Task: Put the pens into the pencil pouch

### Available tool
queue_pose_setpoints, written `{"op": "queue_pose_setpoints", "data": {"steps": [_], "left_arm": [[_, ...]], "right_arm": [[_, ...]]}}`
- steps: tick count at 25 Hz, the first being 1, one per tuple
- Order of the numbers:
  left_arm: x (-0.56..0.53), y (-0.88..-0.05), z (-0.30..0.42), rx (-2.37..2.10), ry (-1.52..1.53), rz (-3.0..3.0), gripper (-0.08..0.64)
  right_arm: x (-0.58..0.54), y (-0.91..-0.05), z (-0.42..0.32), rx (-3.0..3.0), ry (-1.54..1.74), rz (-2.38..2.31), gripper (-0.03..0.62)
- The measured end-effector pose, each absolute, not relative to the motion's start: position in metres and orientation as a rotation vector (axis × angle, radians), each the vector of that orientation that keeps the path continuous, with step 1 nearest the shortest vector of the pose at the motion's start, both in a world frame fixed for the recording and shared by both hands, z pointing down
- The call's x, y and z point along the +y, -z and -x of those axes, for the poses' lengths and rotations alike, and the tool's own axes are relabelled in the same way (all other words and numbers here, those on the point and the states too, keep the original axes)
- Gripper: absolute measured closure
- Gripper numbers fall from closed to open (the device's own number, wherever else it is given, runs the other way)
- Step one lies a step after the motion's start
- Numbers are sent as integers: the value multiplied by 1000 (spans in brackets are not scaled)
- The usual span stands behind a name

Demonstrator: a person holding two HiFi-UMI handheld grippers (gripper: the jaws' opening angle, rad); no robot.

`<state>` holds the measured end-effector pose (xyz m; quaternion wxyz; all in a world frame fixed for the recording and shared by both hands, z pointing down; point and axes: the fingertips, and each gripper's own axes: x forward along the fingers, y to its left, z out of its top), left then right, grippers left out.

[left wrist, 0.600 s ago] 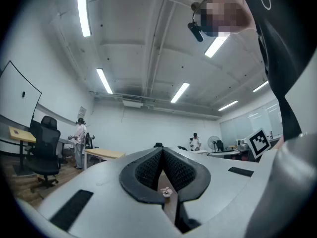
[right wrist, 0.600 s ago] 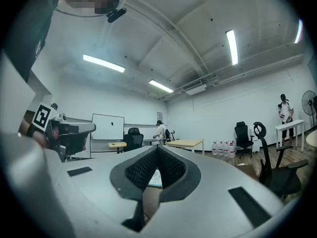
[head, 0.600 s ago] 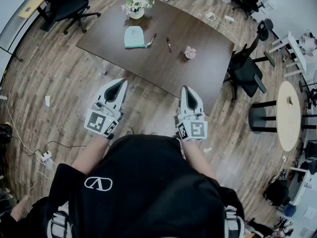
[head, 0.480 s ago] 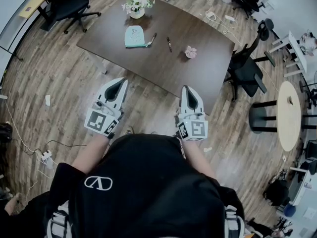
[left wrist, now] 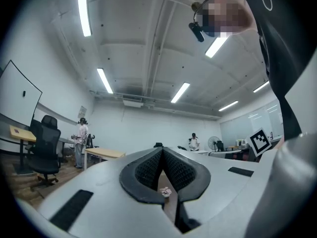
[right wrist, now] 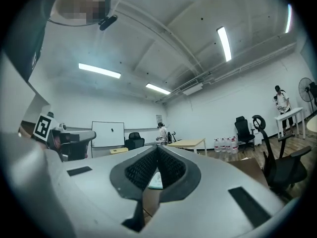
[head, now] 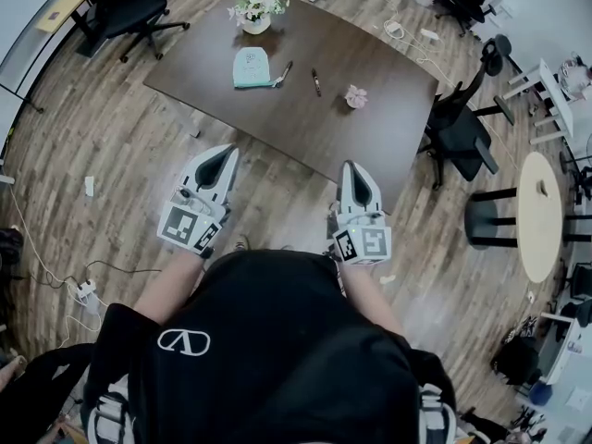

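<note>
Left gripper [head: 228, 153] and right gripper [head: 348, 166] show in the head view low in the middle, over the wood floor and short of the table [head: 277, 123]; both are clenched on nothing. The pencil pouch [head: 250, 68] lies toward the upper middle of the frame, with one pen [head: 283, 72] just beside its right edge and a second pen [head: 315, 83] a little further right. A flower pot [head: 256, 12] stands above them and a small pink flower [head: 356, 97] to the right. The pens look light, stiff and slim, likely to roll, so mid-barrel and crosswise is the sensible hold. The pouch looks soft and apt to slide, so pin it near its mouth; whether that is unzipped cannot be told. Bare tabletop surrounds the pens, and a black chair [head: 455, 123] crowds the table's right edge.

From the left gripper view, the left gripper [left wrist: 162, 151] has its pads closed together, the pink flower [left wrist: 165, 192] showing beyond them.

From the right gripper view, the right gripper [right wrist: 157, 148] is likewise pressed closed, the pouch [right wrist: 155, 181] well ahead.
</note>
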<state>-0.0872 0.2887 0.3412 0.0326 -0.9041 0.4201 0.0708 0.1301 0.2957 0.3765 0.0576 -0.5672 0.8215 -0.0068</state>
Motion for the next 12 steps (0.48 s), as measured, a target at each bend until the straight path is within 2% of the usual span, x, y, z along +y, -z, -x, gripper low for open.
{"op": "queue_pose_setpoints", "data": {"steps": [12], "left_arm": [[294, -345, 59, 1379, -212, 2726, 558]], "right_arm": [[298, -380, -150, 2540, -11, 1589, 594]]}}
